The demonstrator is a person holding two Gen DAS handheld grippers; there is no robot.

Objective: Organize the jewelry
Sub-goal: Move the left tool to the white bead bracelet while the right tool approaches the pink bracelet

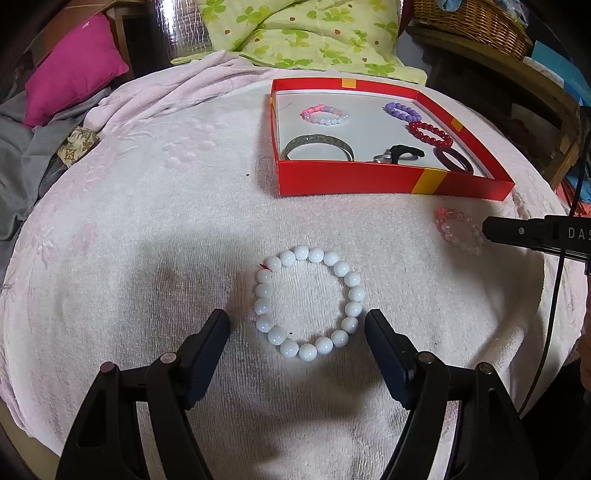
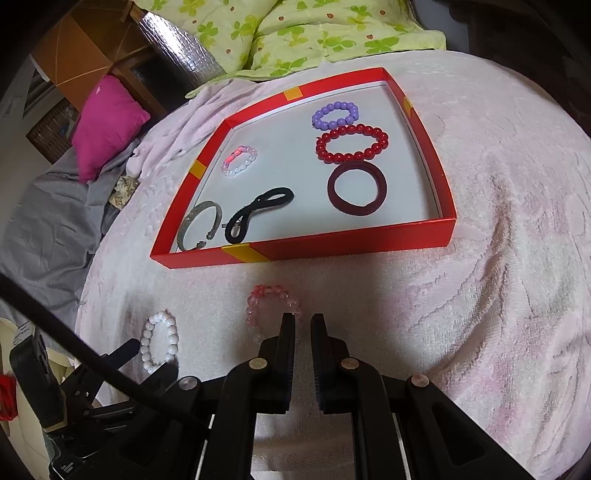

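Note:
A white bead bracelet [image 1: 309,302] lies on the pale pink towel, between the fingers of my open left gripper [image 1: 297,319]; it also shows in the right wrist view [image 2: 159,341]. A clear pink bead bracelet [image 1: 460,230] [image 2: 271,304] lies in front of the red box. My right gripper [image 2: 303,319] is nearly shut and empty, its left finger just right of the pink bracelet. The red box [image 1: 351,181] [image 2: 332,242] holds a purple bracelet [image 2: 335,115], a red one [image 2: 352,143], a dark maroon bangle [image 2: 357,192], a black hair tie [image 2: 258,214], a silver bangle [image 2: 199,230] and a pink-white bracelet [image 2: 239,160].
A towel [image 1: 147,221] covers the round surface. A magenta pillow [image 1: 74,66], grey cloth [image 1: 22,162] and a green patterned quilt [image 1: 303,33] lie behind it. A wicker basket [image 1: 472,22] stands at the back right. A black cable [image 1: 554,314] hangs at the right.

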